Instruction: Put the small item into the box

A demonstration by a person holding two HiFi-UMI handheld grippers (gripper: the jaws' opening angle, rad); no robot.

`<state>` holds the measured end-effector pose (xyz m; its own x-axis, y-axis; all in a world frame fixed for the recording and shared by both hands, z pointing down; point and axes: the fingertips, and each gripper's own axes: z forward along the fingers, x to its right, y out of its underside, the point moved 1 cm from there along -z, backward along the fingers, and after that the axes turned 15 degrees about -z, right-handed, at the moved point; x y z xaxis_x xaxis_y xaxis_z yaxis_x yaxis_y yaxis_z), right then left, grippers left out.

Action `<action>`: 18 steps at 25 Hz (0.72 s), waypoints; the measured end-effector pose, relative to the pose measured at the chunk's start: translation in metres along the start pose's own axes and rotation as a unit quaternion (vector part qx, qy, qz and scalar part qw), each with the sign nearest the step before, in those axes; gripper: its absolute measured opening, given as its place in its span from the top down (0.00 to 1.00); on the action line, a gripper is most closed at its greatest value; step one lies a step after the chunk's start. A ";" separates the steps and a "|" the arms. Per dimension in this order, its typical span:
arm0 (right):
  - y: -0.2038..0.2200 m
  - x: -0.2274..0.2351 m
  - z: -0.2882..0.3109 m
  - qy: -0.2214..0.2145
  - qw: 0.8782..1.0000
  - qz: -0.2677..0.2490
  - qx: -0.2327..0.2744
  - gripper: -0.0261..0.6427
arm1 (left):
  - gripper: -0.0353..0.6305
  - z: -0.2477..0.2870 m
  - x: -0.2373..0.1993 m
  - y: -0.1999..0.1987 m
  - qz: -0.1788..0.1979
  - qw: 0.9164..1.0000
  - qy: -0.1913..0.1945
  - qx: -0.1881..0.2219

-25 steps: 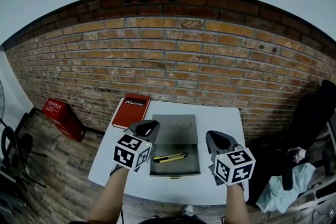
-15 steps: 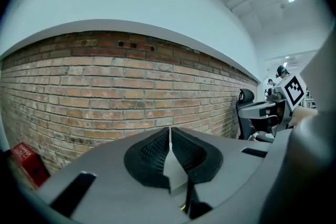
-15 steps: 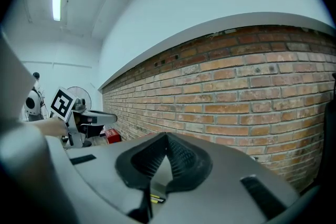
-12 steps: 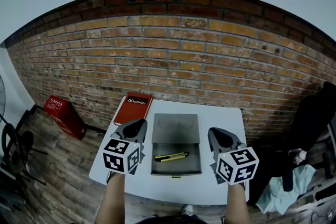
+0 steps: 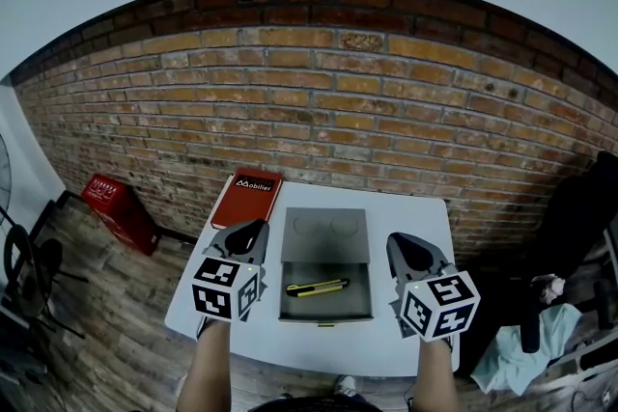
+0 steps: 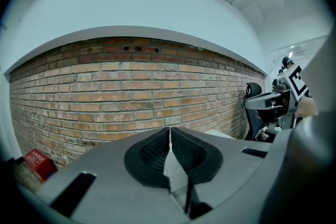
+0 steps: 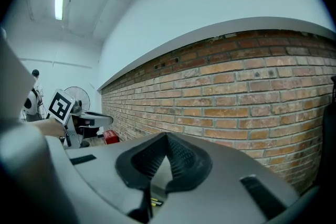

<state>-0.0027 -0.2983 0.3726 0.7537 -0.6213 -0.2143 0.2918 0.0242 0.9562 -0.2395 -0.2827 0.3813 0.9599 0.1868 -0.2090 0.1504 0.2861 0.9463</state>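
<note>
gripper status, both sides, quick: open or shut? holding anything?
Left gripper: closed, nothing between the jaws.
Right gripper: closed, nothing between the jaws.

The table [image 5: 415, 217] sits low in the centre of the head view, in front of the brick wall [image 5: 319, 101]. The open box [image 5: 325, 315] lies mid-table, with the utility knife [image 5: 315, 288] in its nearer half. My left gripper [image 5: 257, 227] is left of the box and my right gripper [image 5: 398, 240] right of it. A book [image 5: 246, 198] lies at the table's upper left corner, and a crate [image 5: 114, 207] stands on the floor further left.
</note>
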 end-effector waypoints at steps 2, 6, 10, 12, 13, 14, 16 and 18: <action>-0.001 0.001 -0.001 0.004 1.000 -0.001 0.001 0.93 | 0.90 0.001 0.002 0.002 0.001 1.000 0.002 -0.002; -0.001 0.001 -0.001 0.003 1.000 0.001 0.005 0.93 | 0.90 0.003 0.004 0.004 0.002 1.000 0.004 -0.005; 0.001 0.001 -0.002 0.004 1.000 0.003 0.006 0.93 | 0.90 0.005 0.005 0.008 0.002 1.000 0.003 -0.009; 0.001 0.001 -0.001 0.004 1.000 0.004 0.007 0.93 | 0.90 0.006 0.005 0.009 0.003 1.000 0.004 -0.011; 0.001 0.001 -0.001 0.005 1.000 0.004 0.007 0.93 | 0.90 0.006 0.005 0.009 0.003 1.000 0.004 -0.011; 0.001 0.001 -0.001 0.005 1.000 0.004 0.007 0.93 | 0.90 0.006 0.006 0.009 0.003 1.000 0.005 -0.011; 0.000 0.002 0.000 0.005 1.000 0.004 0.007 0.93 | 0.90 0.007 0.006 0.008 0.003 1.000 0.006 -0.011; 0.000 0.002 0.000 0.004 1.000 0.004 0.008 0.93 | 0.90 0.008 0.007 0.008 0.003 1.000 0.007 -0.012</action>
<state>-0.0014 -0.2994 0.3722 0.7603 -0.6155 -0.2076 0.2765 0.0175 0.9608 -0.2296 -0.2866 0.3896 0.9577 0.2011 -0.2059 0.1381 0.3066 0.9418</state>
